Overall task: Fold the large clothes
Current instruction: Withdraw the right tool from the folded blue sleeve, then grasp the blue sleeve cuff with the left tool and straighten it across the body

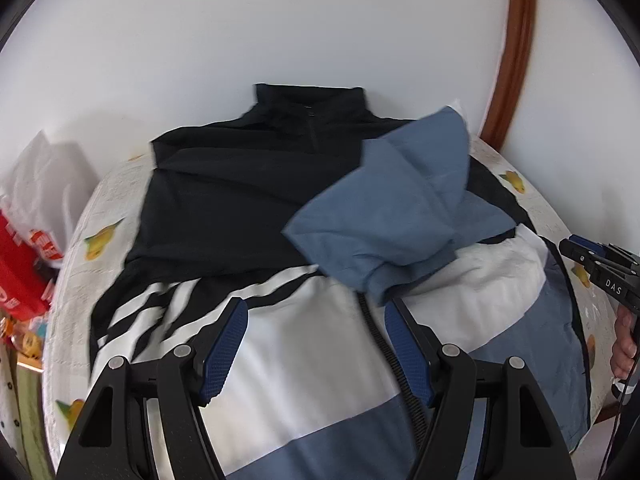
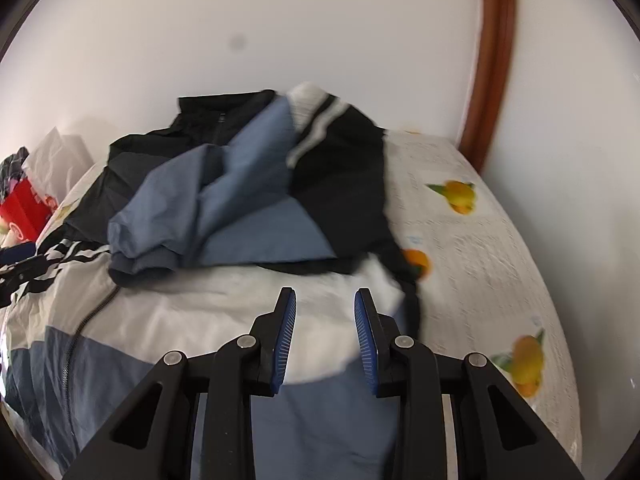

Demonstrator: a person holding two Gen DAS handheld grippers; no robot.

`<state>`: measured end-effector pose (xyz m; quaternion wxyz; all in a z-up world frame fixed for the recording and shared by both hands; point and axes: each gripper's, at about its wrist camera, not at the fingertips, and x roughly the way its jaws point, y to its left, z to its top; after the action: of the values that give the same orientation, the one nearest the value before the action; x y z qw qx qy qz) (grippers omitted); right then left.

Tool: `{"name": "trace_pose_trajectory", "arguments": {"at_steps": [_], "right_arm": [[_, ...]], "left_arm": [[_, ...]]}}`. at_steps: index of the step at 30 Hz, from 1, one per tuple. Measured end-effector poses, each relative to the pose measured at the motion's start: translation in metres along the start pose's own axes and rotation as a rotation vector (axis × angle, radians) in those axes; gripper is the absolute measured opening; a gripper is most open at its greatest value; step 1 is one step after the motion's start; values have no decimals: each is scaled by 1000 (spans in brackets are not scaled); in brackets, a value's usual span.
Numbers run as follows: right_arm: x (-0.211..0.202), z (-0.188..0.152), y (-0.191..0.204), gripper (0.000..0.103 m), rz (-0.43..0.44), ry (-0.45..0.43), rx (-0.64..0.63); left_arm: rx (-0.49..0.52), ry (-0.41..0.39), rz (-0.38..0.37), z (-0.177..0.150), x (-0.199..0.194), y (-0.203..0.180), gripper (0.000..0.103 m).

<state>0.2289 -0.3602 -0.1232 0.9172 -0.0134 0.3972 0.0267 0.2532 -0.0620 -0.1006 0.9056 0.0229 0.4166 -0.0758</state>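
A large zip-up jacket [image 1: 224, 200], black at the chest, white in the middle and blue at the hem, lies spread face up on a fruit-print cloth [image 2: 472, 248]. One blue sleeve [image 1: 400, 216] is folded across its chest; the same sleeve [image 2: 192, 208] shows in the right wrist view. My left gripper [image 1: 317, 312] hovers open over the white band by the zipper [image 1: 372, 332], nothing between its pads. My right gripper [image 2: 325, 296] stands over the jacket's white and blue right side, jaws apart with only a narrow gap and nothing held. It also shows at the left wrist view's right edge [image 1: 592, 260].
A red box [image 1: 20, 264] and a white plastic bag [image 1: 44, 184] sit off the cloth's left side. A brown wooden frame [image 2: 492, 60] runs up the white wall at the back right. A person's hand [image 1: 624, 344] holds the right gripper's handle.
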Motion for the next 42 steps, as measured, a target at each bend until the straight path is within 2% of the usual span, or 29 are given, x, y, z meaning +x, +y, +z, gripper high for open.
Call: {"name": "trace_pose_trajectory", "arguments": {"at_steps": [5, 12, 17, 29, 35, 38, 40, 42], "right_arm": [[-2, -12, -32, 30, -19, -5, 40], [12, -19, -57, 30, -4, 8, 69], [23, -20, -62, 30, 15, 9, 72], [41, -14, -58, 30, 64, 7, 75], [42, -15, -60, 30, 69, 9, 89], [43, -17, -61, 30, 63, 19, 95], [45, -18, -62, 30, 64, 26, 101], [45, -19, -61, 30, 61, 29, 101]], "left_arm": [[59, 22, -30, 6, 27, -40, 69], [110, 55, -26, 12, 62, -71, 69], [129, 80, -20, 14, 86, -82, 69], [240, 98, 79, 8, 111, -100, 69], [202, 84, 81, 8, 114, -99, 70], [208, 79, 74, 7, 112, -101, 63], [210, 72, 92, 8, 112, -100, 42], [214, 73, 103, 9, 110, -98, 34]]}}
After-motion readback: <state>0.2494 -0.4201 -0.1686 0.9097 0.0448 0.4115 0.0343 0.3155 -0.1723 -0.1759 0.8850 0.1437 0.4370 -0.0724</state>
